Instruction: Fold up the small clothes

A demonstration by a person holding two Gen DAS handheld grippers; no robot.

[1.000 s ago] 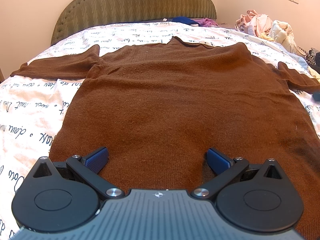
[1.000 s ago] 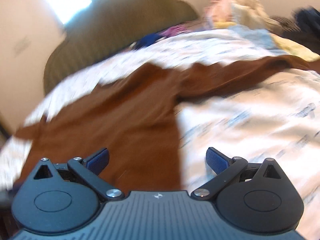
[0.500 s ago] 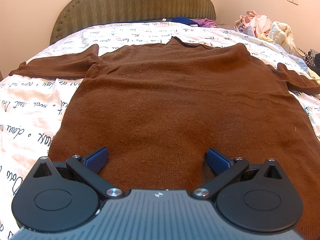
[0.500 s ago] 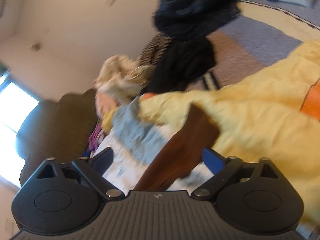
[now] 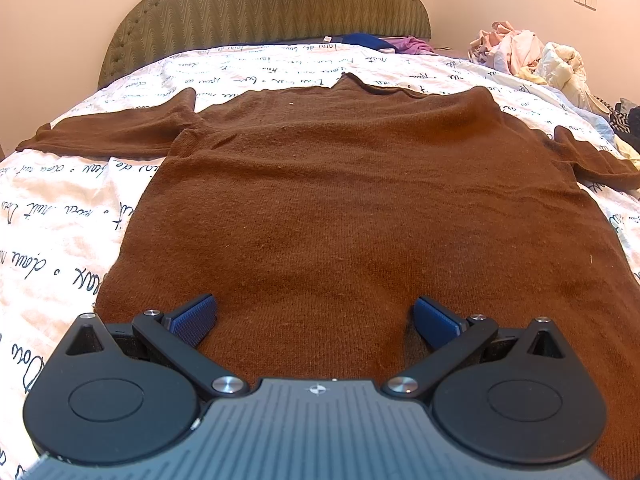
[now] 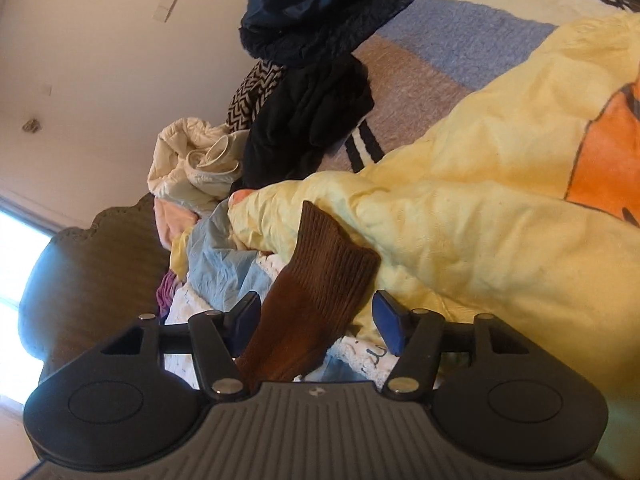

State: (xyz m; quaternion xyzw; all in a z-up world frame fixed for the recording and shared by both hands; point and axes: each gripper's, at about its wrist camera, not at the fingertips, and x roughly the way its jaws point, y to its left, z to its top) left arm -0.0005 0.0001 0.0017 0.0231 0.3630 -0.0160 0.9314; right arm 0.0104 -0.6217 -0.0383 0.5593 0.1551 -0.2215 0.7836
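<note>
Two grippers are working on one brown sweater (image 5: 352, 200), which is lying flat on the script-printed bedsheet (image 5: 60, 216) with its collar toward the headboard (image 5: 264, 4). My left gripper (image 5: 314, 316) is hovering wide open over the sweater's hem. My right gripper (image 6: 316, 314) has just been closing its jaws around the sweater's ribbed cuff (image 6: 320, 280), beside the yellow quilt (image 6: 480, 232); the pads are not yet pressing it.
</note>
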